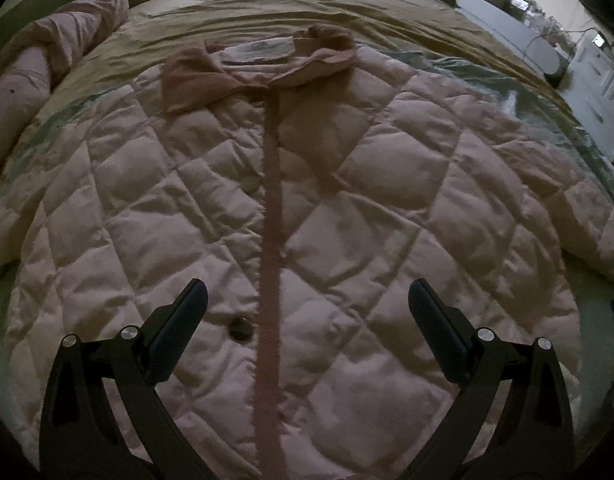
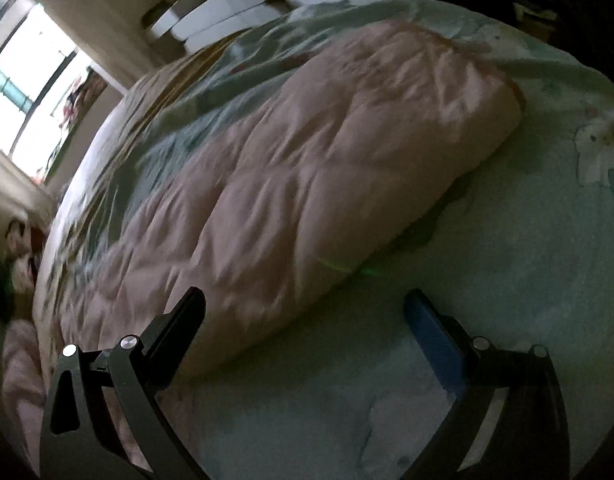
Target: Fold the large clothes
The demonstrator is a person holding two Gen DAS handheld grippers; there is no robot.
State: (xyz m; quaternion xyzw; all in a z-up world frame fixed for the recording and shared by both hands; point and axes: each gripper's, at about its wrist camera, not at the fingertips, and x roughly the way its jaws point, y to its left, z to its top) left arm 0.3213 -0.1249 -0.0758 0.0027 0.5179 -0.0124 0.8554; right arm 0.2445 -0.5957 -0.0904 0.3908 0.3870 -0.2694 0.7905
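Lying front-up on the bed, the pink quilted jacket awaits its first fold. My left gripper hovers open over its placket; my right gripper gapes empty beside one sleeve. I'd pinch the cuff deep.

Both the left gripper and right gripper have black linkage arms, silver round screws at ten and two o'clock, and dark blue finger pads.
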